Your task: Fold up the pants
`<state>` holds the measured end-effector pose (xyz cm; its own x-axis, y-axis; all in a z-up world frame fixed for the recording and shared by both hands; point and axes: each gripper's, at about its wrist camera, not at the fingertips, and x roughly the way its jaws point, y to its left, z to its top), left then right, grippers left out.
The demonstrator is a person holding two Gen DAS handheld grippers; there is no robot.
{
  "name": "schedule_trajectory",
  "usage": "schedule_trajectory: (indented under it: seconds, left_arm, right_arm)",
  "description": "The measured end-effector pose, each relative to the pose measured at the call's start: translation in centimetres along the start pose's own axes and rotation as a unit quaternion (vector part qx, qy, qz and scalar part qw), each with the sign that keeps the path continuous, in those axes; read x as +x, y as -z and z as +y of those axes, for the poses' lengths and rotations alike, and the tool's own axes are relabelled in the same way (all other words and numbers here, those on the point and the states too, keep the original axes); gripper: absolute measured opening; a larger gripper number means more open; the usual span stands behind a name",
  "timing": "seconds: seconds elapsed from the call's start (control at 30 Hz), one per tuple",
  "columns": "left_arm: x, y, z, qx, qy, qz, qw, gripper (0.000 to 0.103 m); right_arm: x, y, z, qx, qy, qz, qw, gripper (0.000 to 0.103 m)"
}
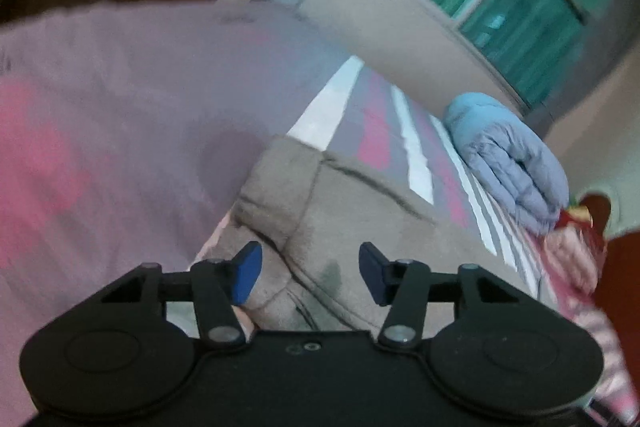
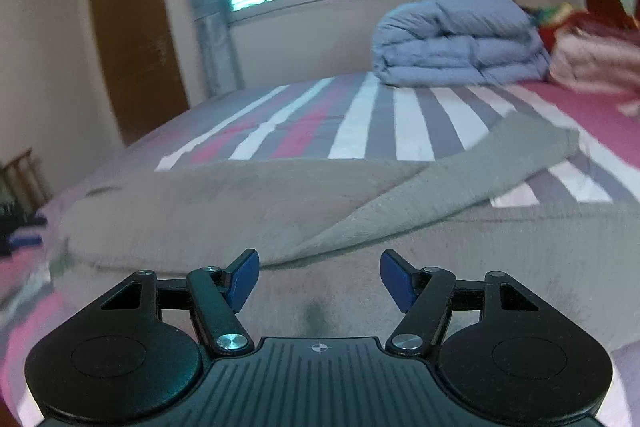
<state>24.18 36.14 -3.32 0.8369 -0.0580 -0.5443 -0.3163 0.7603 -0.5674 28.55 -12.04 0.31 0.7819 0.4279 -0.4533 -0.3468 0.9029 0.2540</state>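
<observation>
Striped bed [image 2: 360, 131] — pants [image 2: 240, 211] folded near edge; both jaws spread, empty.

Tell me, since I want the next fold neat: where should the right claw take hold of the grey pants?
Probably the raised folded edge of the grey pants, running diagonally ahead of the open right claw. Come in low from the near side; that lip stands off the layer beneath, so one pad can likely slip under it.
</observation>
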Motion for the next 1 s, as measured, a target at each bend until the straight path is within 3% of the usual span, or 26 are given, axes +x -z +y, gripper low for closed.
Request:
schedule_trajectory:
  seconds: [0.13,0.23,0.37,0.5,0.7,0.73,0.77,0.8,0.87,1.0]
  left_arm:
    - [2.3,0.2,1.7,-0.077,0.028,0.024,0.9964,0.044]
    - [4.0,-0.1,2.9,-0.121,0.049,0.016,0.9913,0.043]
    - [5.3,-0.1,4.4,-0.158,0.06,-0.003,0.9856,0.036]
    - [5.6,0.1,5.1,-0.173,0.057,-0.013,0.9832,0.026]
    - [4.6,-0.8,4.0,-0.129,0.038,-0.002,0.991,0.015]
    - [4.3,-0.9,3.9,-0.126,0.039,-0.002,0.9912,0.013]
    - [4.0,-1.1,3.8,-0.124,0.042,-0.002,0.9914,0.012]
    - [3.7,-1.3,3.7,-0.124,0.049,-0.004,0.991,0.011]
    - [2.6,-1.9,3.0,-0.115,0.073,-0.014,0.9906,0.011]
    - [0.0,-2.6,1.8,-0.085,0.096,-0.021,0.9916,0.011]
  right_arm:
    - [0.1,-0.7,-0.7,0.023,0.0,-0.005,1.0,0.068]
    - [1.1,-0.8,-1.1,0.04,-0.002,0.001,0.999,0.068]
    - [2.8,-0.7,-1.6,0.066,-0.002,0.011,0.998,0.068]
    - [4.5,-0.8,-2.0,0.093,0.001,0.024,0.995,0.068]
    - [8.3,-1.5,-3.8,0.2,0.001,0.067,0.978,0.068]
    - [8.8,-1.6,-4.5,0.221,0.003,0.074,0.972,0.064]
    - [9.2,-1.7,-5.1,0.241,0.001,0.077,0.968,0.021]
    - [9.6,-1.8,-5.8,0.261,-0.006,0.088,0.961,0.005]
    - [9.1,-2.2,-6.8,0.285,-0.03,0.081,0.955,0.004]
    - [3.8,-3.9,-5.7,0.226,-0.052,0.026,0.972,0.004]
